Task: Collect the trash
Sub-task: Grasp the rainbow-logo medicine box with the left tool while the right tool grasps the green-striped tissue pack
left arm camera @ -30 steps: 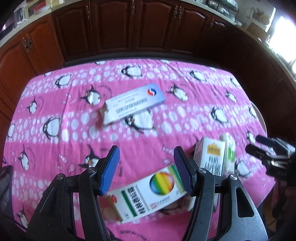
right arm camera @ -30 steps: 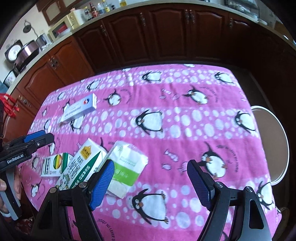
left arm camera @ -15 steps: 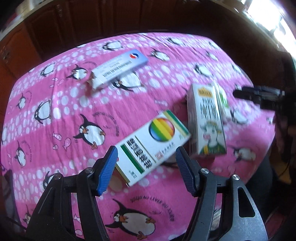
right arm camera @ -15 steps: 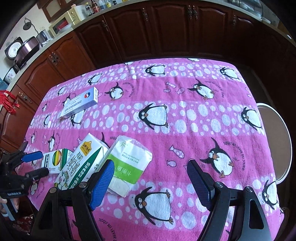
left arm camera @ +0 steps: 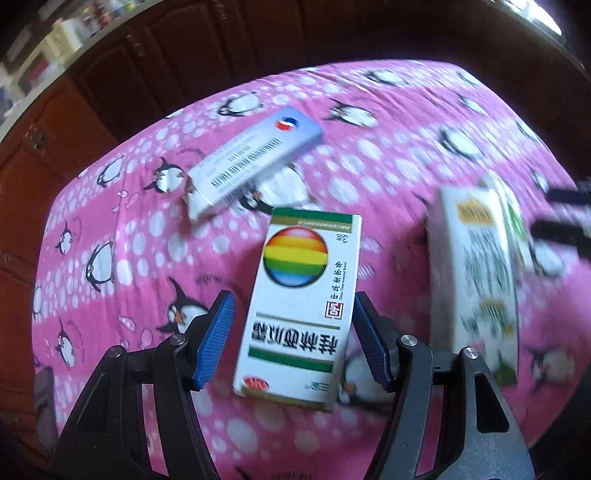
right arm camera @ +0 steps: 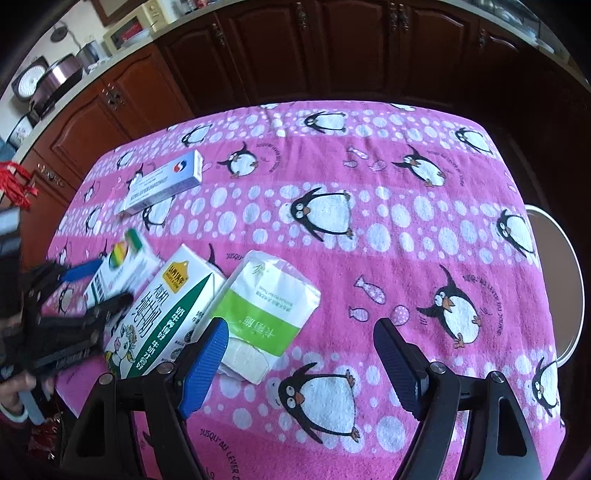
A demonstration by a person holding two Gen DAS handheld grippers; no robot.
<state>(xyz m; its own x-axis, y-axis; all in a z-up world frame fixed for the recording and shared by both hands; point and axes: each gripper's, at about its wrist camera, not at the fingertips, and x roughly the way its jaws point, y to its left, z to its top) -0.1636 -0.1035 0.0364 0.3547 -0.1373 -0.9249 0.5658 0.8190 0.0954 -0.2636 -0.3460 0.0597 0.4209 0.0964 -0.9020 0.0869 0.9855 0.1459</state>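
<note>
Fingers (left arm camera: 218,339) of the left gripper (left arm camera: 291,339) stand released, straddling the rainbow box (left arm camera: 299,306) without touching.

**Kitchen with dark cabinets around a penguin-print table**

A pink tablecloth (right arm camera: 369,229) printed with penguins and white dots covers the table. Behind its far edge runs a row of dark reddish wooden cabinets (right arm camera: 332,55) under a pale countertop (right arm camera: 92,77). On the counter, left of the table, stand a rice cooker (right arm camera: 55,79) and a cream microwave (right arm camera: 129,31). A round pale stool (right arm camera: 565,280) sits at the table's right edge. Daylight glares beyond the table's far right corner.
</note>
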